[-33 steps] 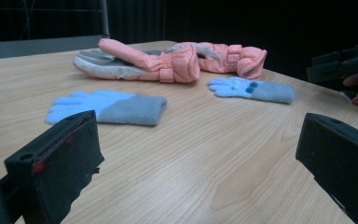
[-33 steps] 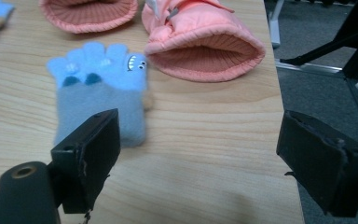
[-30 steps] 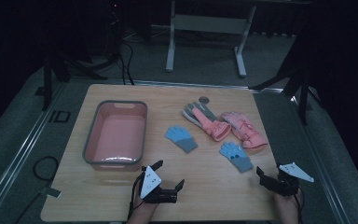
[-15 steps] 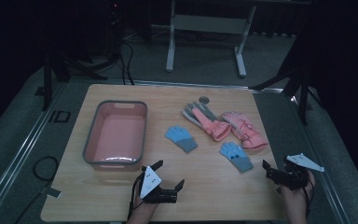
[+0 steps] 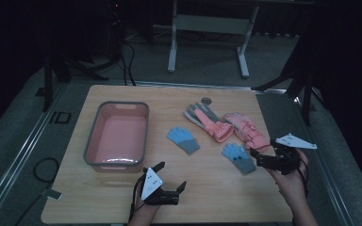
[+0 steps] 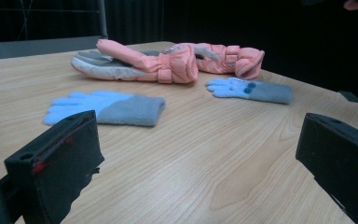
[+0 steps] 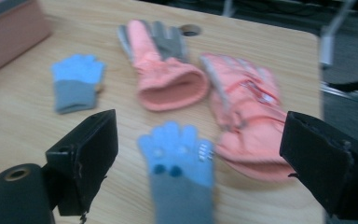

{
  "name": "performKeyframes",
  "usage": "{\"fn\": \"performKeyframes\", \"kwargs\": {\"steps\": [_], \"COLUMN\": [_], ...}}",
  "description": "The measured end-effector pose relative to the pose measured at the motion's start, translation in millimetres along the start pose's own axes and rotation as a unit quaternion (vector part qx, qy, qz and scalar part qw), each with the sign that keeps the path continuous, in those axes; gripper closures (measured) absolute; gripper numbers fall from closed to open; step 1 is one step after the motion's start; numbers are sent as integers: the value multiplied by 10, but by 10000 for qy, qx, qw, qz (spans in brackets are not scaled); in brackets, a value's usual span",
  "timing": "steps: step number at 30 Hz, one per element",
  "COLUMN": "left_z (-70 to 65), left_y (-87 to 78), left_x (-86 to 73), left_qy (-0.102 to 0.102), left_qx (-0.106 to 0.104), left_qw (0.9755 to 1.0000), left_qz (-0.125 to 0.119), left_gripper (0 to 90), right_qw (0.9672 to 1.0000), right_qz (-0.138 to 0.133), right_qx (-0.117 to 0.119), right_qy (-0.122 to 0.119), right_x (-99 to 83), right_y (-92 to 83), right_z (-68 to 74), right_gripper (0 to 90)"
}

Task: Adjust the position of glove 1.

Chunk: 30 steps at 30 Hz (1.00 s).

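The pink rectangular plastic basin with a grey rim (image 5: 90, 143) stands on the left part of the light wooden counter (image 5: 217, 188), open side up and holding nothing, which suits it as a receptacle for the gloves. Near the front edge, just right of the basin's near corner, the left tongs (image 5: 170, 179) rest low over bare wood with jaws spread and nothing between them; this appears to be a waiting position. The small blue knit glove with a grey cuff (image 5: 183, 139) lies flat near the centre, well apart from both tongs. Behind it, the two pink padded winter gloves (image 5: 226, 126) lie side by side and touching, one palm-up with its grey palm showing. The second small blue glove with dark dots and a grey cuff (image 7: 179, 161) lies just in front of them, cuff toward the person. The right tongs (image 5: 253, 157) hover just beside that cuff, jaws spread wide on either side of it, aligned to pinch the cuff end; this glove is judged the next item for pickup.
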<state>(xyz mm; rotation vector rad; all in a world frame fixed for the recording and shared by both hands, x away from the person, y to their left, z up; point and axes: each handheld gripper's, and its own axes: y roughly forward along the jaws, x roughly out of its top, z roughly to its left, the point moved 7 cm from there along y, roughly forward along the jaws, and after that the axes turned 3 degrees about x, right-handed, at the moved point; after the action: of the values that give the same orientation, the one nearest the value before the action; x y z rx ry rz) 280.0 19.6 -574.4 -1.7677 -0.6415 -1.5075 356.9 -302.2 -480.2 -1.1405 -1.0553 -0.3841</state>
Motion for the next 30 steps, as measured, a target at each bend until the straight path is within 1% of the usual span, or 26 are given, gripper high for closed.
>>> {"fn": "performKeyframes", "kwargs": {"steps": [3,4,5,6,9,14,15,19,21,22,24,25,26,27,30], "left_z": [-3,-3,-3,-3,-1,-1,-2,-4,-6,-6,-8,-9,-9,-10,-8], "left_y": [0,0,0,0,0,-1,-1,0,0,0,1,1,1,1,1], "left_x": [-1,0,-1,-1,-1,-1,-1,-1,-1,-1,-1,-1,-1,-1,-1], "left_qy": [28,34,41,41,20,10,16,27,26,34,43,45,49,47,41], "left_qx": [-2,0,-1,-2,-10,-21,-22,-29,-31,-32,-35,-39,-38,-36,-42], "left_qw": [10000,10000,10000,10000,10000,10000,10000,10000,10000,10000,10000,10000,10000,10000,10000], "left_qz": [4,0,4,6,8,7,7,6,6,8,6,9,8,5,2], "left_gripper": [1,1,1,1,1,1,1,0,1,1,1,1,1,1,1], "right_qw": [9996,9995,9993,9991,9984,9978,9971,9952,9943,9943,9934,9932,9929,9926,9912], "right_qz": [44,46,12,3,69,80,68,93,123,114,135,150,173,193,223], "right_qx": [190,204,243,334,474,532,620,809,852,839,902,890,929,978,1063], "right_qy": [-184,-246,-274,-270,-314,-399,-429,-543,-628,-642,-698,-729,-719,-688,-757], "right_x": [87,114,144,168,218,270,299,362,399,420,457,473,488,503,538], "right_y": [52,67,78,89,139,207,235,279,304,316,344,362,380,400,458], "right_z": [92,115,136,162,222,274,305,393,438,456,501,520,541,562,636], "right_gripper": [132,132,138,140,139,146,153,169,180,185,191,202,226,228,254]}}
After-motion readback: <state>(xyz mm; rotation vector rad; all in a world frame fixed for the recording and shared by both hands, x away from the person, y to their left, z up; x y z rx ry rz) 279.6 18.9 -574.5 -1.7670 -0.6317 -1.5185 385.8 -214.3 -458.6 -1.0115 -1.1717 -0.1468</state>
